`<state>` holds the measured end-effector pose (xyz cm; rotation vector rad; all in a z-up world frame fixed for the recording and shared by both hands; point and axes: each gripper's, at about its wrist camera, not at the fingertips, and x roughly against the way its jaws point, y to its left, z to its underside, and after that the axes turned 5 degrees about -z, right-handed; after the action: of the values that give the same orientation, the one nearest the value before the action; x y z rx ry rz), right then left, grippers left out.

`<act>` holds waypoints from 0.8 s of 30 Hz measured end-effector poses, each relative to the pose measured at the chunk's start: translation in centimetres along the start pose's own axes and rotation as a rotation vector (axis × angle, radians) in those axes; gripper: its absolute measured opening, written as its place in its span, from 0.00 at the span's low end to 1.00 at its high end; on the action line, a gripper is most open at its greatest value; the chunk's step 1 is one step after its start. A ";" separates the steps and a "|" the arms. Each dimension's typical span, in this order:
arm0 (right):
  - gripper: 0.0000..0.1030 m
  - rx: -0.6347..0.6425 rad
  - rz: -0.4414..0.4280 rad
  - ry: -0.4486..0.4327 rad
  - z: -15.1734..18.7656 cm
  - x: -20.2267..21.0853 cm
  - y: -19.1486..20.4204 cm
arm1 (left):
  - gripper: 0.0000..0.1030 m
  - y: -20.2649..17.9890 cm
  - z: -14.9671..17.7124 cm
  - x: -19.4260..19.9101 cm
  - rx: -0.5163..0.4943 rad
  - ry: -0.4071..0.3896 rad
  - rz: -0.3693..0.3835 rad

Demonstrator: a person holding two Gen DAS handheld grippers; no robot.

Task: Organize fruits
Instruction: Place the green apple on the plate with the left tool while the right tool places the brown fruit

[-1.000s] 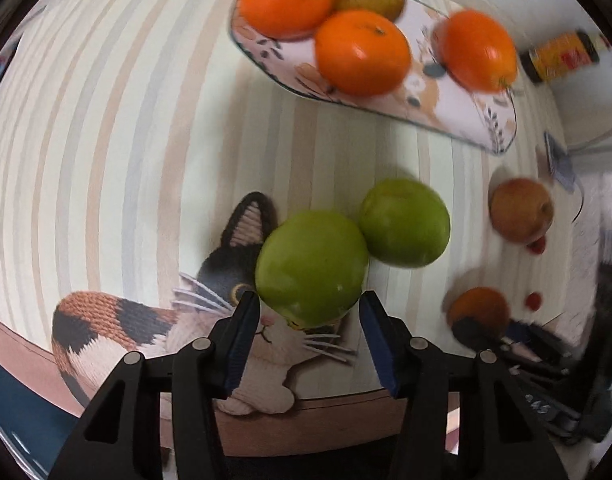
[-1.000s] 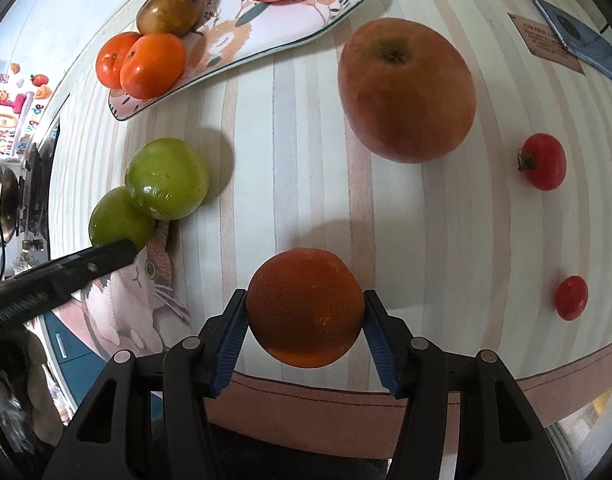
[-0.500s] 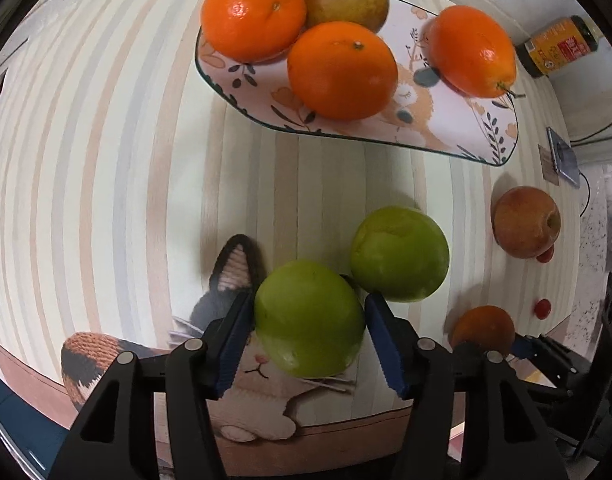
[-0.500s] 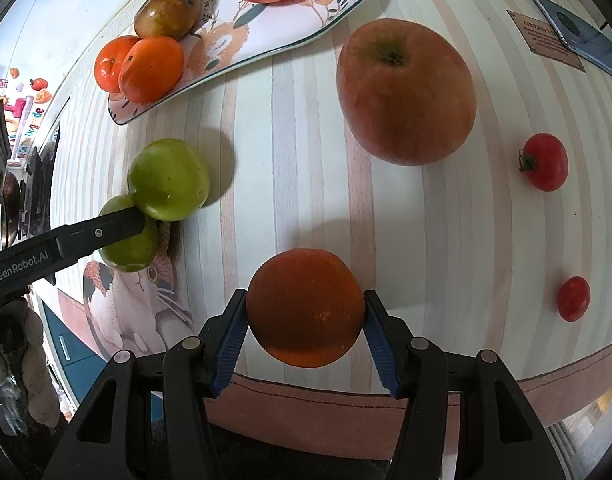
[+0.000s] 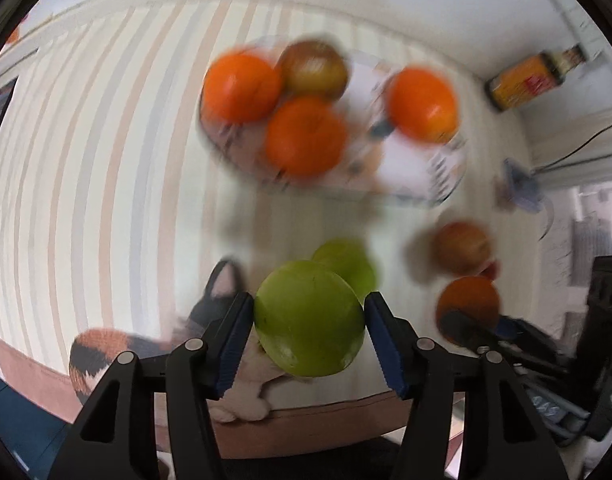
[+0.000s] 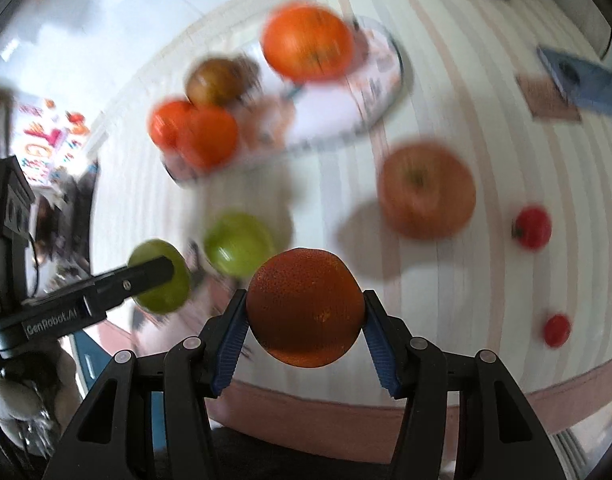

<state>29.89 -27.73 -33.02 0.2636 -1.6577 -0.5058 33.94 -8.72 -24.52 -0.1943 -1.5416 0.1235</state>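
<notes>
The green fruit point(image 5: 309, 320) sits clamped between the blue pads of the left gripper point(image 5: 308, 332), whose fingers point(image 5: 234, 340) press its two sides; it hangs above the cat print point(image 5: 106, 352) at the near edge of the striped bench point(image 5: 106, 160). The left fingers widened a little within the last second, with the fruit between them throughout. Just behind it a second green fruit point(image 5: 346, 264) lies on the bench. The dark orange point(image 6: 305, 307) is gripped the same way by the right gripper point(image 6: 305, 330), clear of the bench, near its front edge.

Farther back, the patterned plate point(image 5: 406, 172) carries three oranges and a brownish fruit point(image 5: 314, 68); both views are blurred here.

The right view alone shows the apple point(image 6: 426, 190) whole, with its stem dimple up, and two small red tomatoes point(image 6: 532, 227) well apart to its right, plus a blue card point(image 6: 582, 80) on a brown coaster. It also catches the left gripper from the side, one black finger across the green fruit.

The left view alone shows the cat print clearly, a yellow-labelled bottle point(image 5: 526, 80) lying by the wall, and the right gripper's fingers around the dark orange at the right edge.
</notes>
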 end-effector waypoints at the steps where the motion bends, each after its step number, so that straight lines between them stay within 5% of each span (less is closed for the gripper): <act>1: 0.57 0.004 -0.006 -0.018 -0.9 0.4 0.3 | 0.53 -0.3 -0.7 0.5 -0.004 -0.010 0.012; 9: 0.57 0.003 0.038 -0.057 -8.0 -1.8 -0.5 | 0.53 -3.5 -10.1 -0.7 -0.083 -0.053 -0.049; 18: 0.57 -0.040 0.028 -0.026 -11.3 -4.9 -1.9 | 0.54 -4.0 -14.3 -4.6 -0.117 0.029 -0.135; 20: 0.68 -0.057 0.017 -0.024 -11.4 -5.1 -2.1 | 0.54 -4.3 -14.3 -4.7 -0.126 0.029 -0.130; 21: 0.82 -0.059 0.003 -0.031 -11.3 -5.1 -2.0 | 0.58 -4.5 -14.5 -4.6 -0.132 0.021 -0.139; 23: 0.95 -0.061 0.031 -0.027 -11.3 -4.7 -1.9 | 0.87 -4.6 -14.5 -4.0 -0.139 -0.008 -0.139; 24: 0.95 -0.058 0.040 -0.027 -11.2 -4.5 -1.8 | 0.87 -4.6 -14.4 -3.7 -0.136 -0.017 -0.135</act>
<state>41.33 -29.23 -36.89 0.1811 -1.6689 -0.5278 48.04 -14.63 -27.52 -0.1965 -1.5764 -0.0871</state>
